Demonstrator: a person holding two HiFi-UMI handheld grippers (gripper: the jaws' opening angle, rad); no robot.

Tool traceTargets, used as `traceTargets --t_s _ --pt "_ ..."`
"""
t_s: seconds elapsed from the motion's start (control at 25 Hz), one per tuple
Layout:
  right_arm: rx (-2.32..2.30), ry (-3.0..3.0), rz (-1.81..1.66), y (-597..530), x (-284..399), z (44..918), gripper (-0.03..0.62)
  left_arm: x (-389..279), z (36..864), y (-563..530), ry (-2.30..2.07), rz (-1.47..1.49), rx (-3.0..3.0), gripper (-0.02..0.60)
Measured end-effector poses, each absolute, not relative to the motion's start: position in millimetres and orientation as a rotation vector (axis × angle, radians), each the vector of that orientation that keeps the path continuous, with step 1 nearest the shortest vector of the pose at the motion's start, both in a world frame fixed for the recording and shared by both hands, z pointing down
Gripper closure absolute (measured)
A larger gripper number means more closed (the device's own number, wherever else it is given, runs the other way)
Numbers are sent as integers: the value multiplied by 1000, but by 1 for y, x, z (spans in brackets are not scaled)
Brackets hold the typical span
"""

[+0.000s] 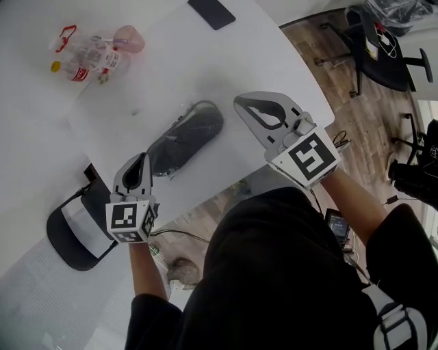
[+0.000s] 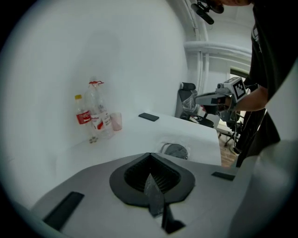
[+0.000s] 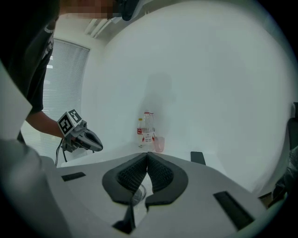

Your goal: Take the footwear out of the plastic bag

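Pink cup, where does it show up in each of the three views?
Head view: pink cup, upper left.
Left gripper view: left of centre, mid-height.
Right gripper view: just right of centre, a little below mid-height.
Shared landmark: the bottles standing next to it.

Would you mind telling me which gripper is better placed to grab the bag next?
Left, probably: the left gripper points at the near end of the bagged shoe; the right gripper aims past it.

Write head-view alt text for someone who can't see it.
A dark shoe in a clear plastic bag lies on the white table between the left gripper and right gripper, both shut and empty. Bottles and a phone sit farther back.
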State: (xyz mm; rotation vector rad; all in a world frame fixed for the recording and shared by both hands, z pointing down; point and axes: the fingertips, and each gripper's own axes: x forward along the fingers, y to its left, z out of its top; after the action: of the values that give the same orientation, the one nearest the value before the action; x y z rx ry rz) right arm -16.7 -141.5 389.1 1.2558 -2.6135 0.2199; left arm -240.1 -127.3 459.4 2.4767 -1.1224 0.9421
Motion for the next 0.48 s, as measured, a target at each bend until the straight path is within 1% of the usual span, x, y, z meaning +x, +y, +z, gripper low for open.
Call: traceTargets --t_s 0.12,0.24,0.48 --pt "1255 -2624 204 -147 -6 384 577 -234 468 -131 -1013 1034 2478 560" --pt "1242 -2631 193 -151 1 382 577 -231 479 -136 -861 1058 2452 560" --pt "1209 -2652 166 -159 3 380 577 -235 490 -150 -641 1166 2421 558"
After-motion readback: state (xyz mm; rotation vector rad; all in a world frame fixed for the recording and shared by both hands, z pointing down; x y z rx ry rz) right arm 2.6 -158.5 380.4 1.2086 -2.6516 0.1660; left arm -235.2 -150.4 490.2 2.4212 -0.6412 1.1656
